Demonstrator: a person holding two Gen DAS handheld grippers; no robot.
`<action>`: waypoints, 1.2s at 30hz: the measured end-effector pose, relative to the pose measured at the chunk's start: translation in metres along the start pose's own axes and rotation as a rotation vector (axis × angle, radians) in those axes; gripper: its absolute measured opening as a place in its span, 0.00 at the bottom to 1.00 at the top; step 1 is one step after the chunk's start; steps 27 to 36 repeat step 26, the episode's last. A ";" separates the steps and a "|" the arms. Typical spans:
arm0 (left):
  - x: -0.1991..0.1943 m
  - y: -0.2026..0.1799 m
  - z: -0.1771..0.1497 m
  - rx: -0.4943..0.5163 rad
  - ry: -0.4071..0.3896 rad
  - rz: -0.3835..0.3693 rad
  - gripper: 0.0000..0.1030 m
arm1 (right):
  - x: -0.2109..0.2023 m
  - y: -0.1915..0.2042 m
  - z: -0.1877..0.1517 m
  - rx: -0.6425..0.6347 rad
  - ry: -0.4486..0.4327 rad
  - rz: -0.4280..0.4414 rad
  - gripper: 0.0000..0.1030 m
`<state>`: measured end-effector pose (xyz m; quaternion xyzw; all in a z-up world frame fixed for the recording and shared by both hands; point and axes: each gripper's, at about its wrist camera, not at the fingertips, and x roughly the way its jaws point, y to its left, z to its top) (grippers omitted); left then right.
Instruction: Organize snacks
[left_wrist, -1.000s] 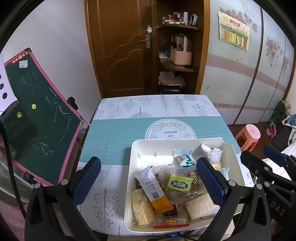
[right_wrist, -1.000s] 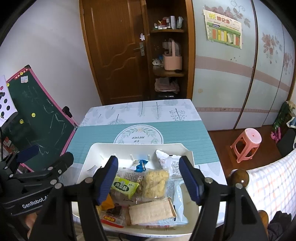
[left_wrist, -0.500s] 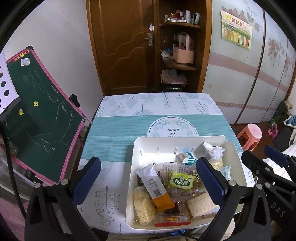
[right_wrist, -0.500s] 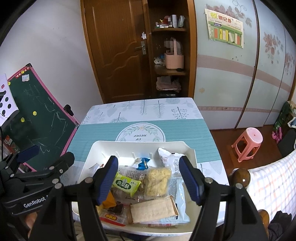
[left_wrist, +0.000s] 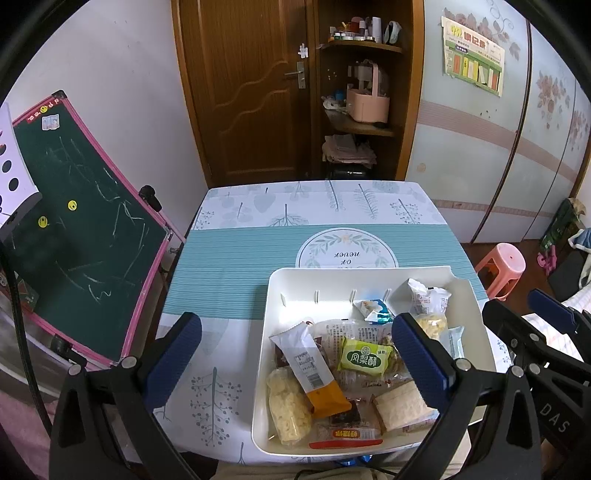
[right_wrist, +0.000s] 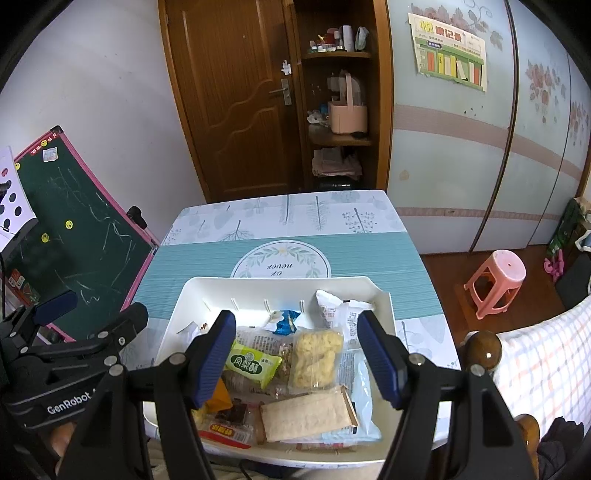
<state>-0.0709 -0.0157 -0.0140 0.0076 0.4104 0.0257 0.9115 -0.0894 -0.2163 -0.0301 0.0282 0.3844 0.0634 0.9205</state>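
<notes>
A white tray (left_wrist: 369, 275) (right_wrist: 280, 282) stands on the near right part of the table, and its near half holds a heap of wrapped snacks. Among them are a green pastry packet (left_wrist: 364, 356) (right_wrist: 253, 363), an orange-ended bar (left_wrist: 310, 369), a bag of yellow puffed crackers (right_wrist: 316, 354), a beige wafer pack (right_wrist: 308, 417) and a small blue packet (left_wrist: 373, 310). My left gripper (left_wrist: 295, 350) hovers open above the tray's left side, holding nothing. Over the heap, my right gripper (right_wrist: 297, 354) is open and empty too.
A teal and white leaf-print cloth (left_wrist: 236, 266) covers the table. A pink-framed chalkboard easel (left_wrist: 77, 229) leans close to its left edge. A pink stool (right_wrist: 496, 277) stands on the floor to the right. A checked blanket and a wooden knob (right_wrist: 480, 350) are at the near right.
</notes>
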 end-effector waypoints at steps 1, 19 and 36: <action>0.000 0.000 0.000 0.000 0.000 0.000 0.99 | 0.000 0.000 0.000 0.000 0.000 0.000 0.67; 0.000 0.000 0.000 0.004 0.006 0.005 0.99 | 0.001 -0.001 -0.002 0.006 0.010 0.004 0.67; 0.000 0.001 0.000 0.003 0.011 0.003 0.99 | 0.002 -0.001 -0.002 0.006 0.014 0.003 0.67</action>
